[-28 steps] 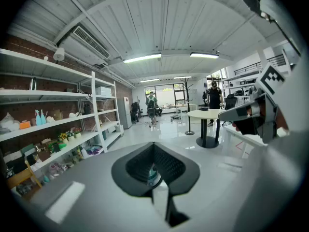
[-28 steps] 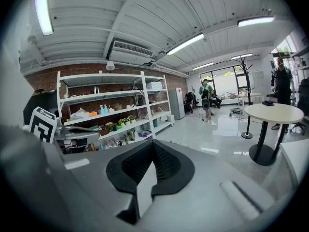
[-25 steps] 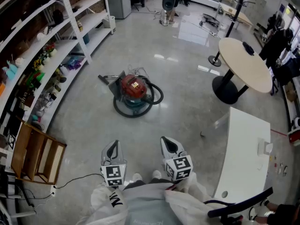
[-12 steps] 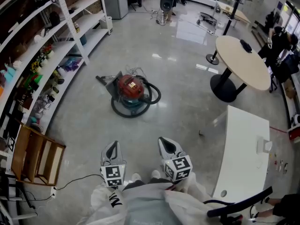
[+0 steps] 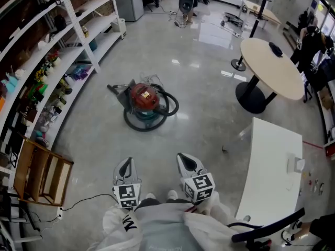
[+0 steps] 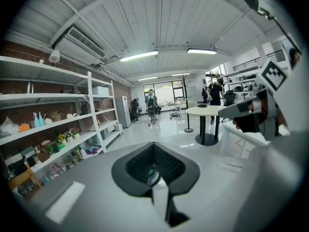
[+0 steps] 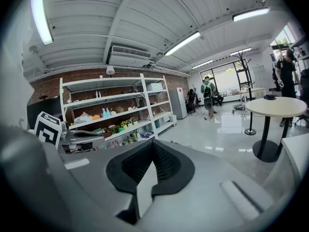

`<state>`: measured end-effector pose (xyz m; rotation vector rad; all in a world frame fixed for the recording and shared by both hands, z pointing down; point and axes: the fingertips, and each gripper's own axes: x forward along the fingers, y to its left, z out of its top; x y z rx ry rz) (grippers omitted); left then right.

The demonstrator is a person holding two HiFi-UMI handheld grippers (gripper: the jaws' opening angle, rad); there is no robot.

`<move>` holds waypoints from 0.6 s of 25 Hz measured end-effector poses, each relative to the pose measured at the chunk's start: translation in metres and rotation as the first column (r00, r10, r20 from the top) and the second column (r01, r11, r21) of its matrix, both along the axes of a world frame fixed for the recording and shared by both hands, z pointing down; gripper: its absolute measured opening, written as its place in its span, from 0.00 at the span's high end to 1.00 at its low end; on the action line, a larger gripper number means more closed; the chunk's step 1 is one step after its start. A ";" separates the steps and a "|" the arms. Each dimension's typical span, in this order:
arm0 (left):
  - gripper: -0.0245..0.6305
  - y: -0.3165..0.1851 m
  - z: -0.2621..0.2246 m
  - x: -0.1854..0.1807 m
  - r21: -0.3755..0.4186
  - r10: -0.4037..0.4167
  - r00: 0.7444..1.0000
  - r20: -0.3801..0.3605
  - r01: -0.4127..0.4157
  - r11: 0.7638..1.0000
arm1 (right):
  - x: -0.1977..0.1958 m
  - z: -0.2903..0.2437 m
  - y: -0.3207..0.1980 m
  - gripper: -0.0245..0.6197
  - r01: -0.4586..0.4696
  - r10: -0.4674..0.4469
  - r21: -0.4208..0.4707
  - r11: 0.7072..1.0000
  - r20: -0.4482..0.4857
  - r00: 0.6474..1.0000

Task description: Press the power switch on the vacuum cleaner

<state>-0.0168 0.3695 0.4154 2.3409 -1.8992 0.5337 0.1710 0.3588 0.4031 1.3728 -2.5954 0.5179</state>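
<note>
Red vacuum [image 5: 144, 97]: on the floor [image 5: 209, 114], hose [image 5: 146, 127] looped round it, well ahead of both grippers.
Left gripper [image 5: 124, 166]: jaws together, empty, held at the waist.
Right gripper [image 5: 187, 162]: also closed, empty.
Why: probably carried low for the walk up, as the switch is out of reach.

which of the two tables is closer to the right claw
The white rectangular table, just right of the right claw; the round tan table on its black pedestal stands farther away.
</note>
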 end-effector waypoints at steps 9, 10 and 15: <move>0.96 0.001 -0.003 0.018 0.006 0.004 1.000 -0.024 -0.003 1.000 | 0.008 0.005 -0.004 0.96 0.031 -0.030 -0.006 1.000 0.022 0.999; 0.96 0.000 -0.002 0.020 0.005 0.005 0.999 -0.034 -0.005 1.000 | 0.008 0.005 -0.005 0.96 0.034 -0.034 -0.005 0.999 0.023 0.999; 0.96 -0.006 -0.003 0.027 0.023 0.037 0.999 -0.030 -0.036 0.999 | 0.010 0.008 -0.009 0.96 0.042 -0.042 -0.004 0.999 0.024 0.999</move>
